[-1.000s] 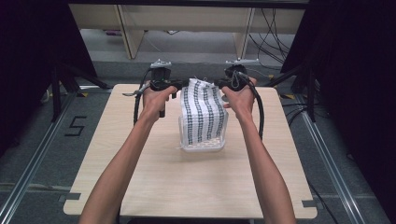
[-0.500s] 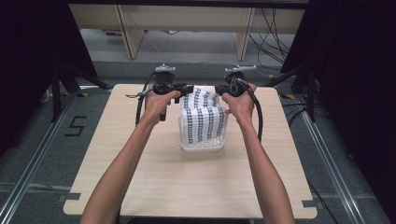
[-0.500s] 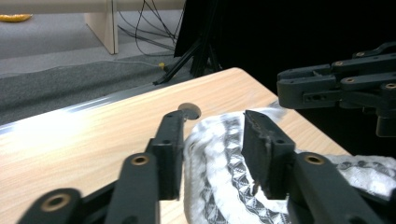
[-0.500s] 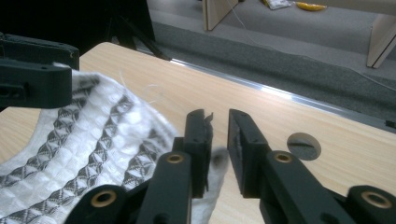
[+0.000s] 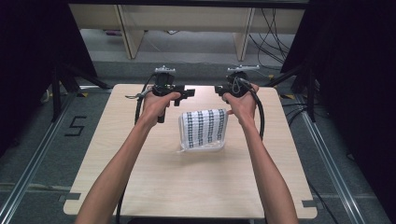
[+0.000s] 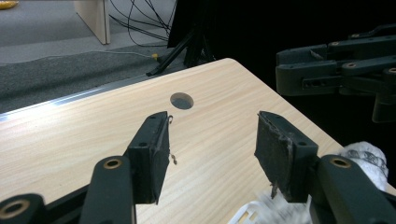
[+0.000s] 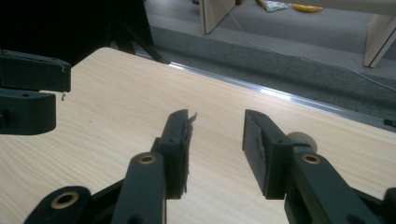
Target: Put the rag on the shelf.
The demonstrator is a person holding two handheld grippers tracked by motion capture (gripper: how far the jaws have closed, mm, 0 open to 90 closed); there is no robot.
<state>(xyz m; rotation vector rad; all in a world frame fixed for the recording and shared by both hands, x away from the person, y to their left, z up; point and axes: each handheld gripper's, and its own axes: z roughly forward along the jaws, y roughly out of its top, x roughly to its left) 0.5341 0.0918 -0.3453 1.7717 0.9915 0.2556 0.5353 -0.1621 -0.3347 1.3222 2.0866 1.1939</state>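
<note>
A white cloth with rows of black marks point(image 5: 204, 128) lies draped over a small clear container point(image 5: 201, 148) in the middle of the table. My left gripper point(image 5: 188, 93) hovers above the cloth's far left corner and my right gripper point(image 5: 218, 88) above its far right corner, tips facing each other. Both pairs of jaws have just been opening and stand open with nothing between them. In the left gripper view, the left gripper point(image 6: 212, 126) frames bare wood, with a bit of cloth point(image 6: 366, 156) at the lower right. Wood alone lies between the jaws of the right gripper point(image 7: 217, 121).
The light wooden table point(image 5: 140, 177) has a round hole point(image 6: 181, 100) near its far edge. Dark stands and cables sit on the floor beyond the table, with metal rails along both sides.
Both grippers held the cloth's top edge raised a second ago. Their jaws have opened and let go, and the cloth has dropped down onto the container.
</note>
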